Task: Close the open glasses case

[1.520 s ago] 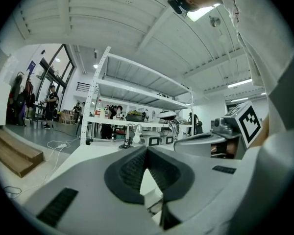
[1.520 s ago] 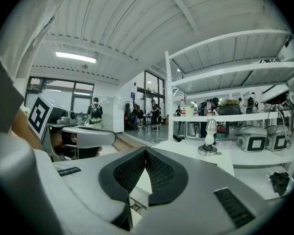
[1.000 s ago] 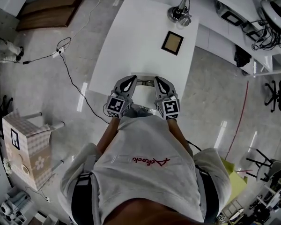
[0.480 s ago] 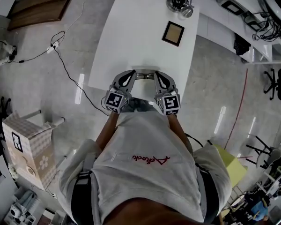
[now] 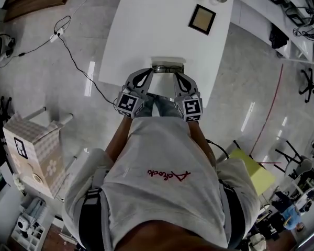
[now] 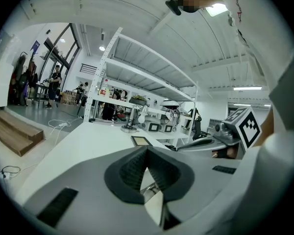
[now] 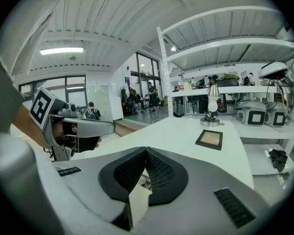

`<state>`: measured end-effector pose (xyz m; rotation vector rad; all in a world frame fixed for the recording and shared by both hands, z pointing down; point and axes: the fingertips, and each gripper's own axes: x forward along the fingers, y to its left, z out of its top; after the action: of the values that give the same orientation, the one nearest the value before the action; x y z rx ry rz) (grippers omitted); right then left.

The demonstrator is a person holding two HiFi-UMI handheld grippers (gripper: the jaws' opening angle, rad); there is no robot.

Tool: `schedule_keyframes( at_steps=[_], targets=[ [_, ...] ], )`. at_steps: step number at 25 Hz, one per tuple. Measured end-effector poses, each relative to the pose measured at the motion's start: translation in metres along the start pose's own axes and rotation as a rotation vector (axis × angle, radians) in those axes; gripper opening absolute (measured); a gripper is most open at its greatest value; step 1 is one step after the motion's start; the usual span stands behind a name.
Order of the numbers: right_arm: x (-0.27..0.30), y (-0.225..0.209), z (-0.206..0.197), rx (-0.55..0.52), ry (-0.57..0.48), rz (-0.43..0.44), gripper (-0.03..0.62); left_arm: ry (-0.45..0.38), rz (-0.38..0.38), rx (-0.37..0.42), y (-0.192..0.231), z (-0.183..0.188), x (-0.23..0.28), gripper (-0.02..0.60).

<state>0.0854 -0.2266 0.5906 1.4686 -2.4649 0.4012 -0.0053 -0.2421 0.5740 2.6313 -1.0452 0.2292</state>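
Both grippers are at the near edge of the white table [image 5: 146, 30], their tips angled in toward each other. The glasses case [image 5: 168, 63] lies right at that edge, a pale shape with a darker strip along its near side. It sits between the two tips and just beyond them, and whether either tip touches it is hard to tell from above. The left gripper [image 6: 147, 149] has its dark ribbed pads pressed tip to tip with nothing clamped between them, and a sliver of something pale and metallic shows through the gap below. The right gripper [image 7: 146, 150] is the same, pads together and empty. Farther up the table lies a small picture frame [image 5: 202, 19].
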Motion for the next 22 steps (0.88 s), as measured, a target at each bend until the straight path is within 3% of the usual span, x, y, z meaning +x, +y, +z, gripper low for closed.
schedule_keyframes(
  at_steps=[11, 22],
  targets=[
    [-0.008, 0.012, -0.044, 0.039, 0.082, -0.010, 0.006, 0.040, -0.015, -0.012, 0.001, -0.023, -0.006, 0.009],
    [0.011, -0.005, -0.050, -0.009, 0.106, -0.011, 0.006, 0.049, -0.007, -0.042, 0.000, -0.032, -0.011, 0.009]
  ],
)
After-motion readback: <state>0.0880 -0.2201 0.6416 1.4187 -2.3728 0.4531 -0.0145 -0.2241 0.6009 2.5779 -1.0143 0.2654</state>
